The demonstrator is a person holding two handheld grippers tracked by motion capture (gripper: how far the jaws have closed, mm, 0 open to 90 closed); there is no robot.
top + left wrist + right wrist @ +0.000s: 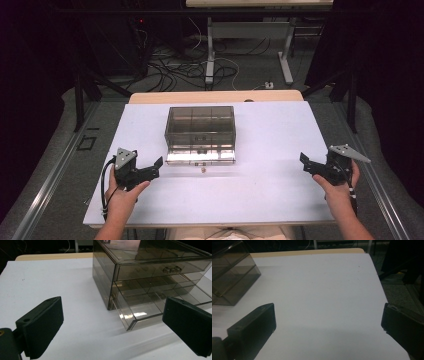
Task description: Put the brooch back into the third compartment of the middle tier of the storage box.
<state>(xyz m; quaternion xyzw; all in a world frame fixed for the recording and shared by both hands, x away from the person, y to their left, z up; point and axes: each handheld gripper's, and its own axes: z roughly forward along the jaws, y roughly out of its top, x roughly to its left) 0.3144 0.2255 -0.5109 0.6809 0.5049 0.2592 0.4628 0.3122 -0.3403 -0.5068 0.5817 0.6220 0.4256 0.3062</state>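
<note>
At the middle of the white table (pixel 280 195) stood the smoky clear drawer box (pixel 200 123), and its bottom drawer (pixel 200 155) was already pulled out toward you, with the upper drawer (pixel 160 269) shut flush and its small knob facing you. Through the walls you could see only empty dividers; whether anything lay in the open drawer could not be told. Just in front of that drawer, on the bare tabletop, sat a tiny tan object (pixel 203 170), too small to identify. To the box's left your left gripper (pixel 159 164) hovered near the drawer's front corner, jaws spread wide and grasping nothing, the corner lying beyond them in the left gripper view. Well off to the box's right, your right gripper (pixel 303 160) was likewise spread and empty, near the table's edge. As a judgement, the opening was done; picking up the small object, placing it in the drawer and closing it all seemed left to do.
</note>
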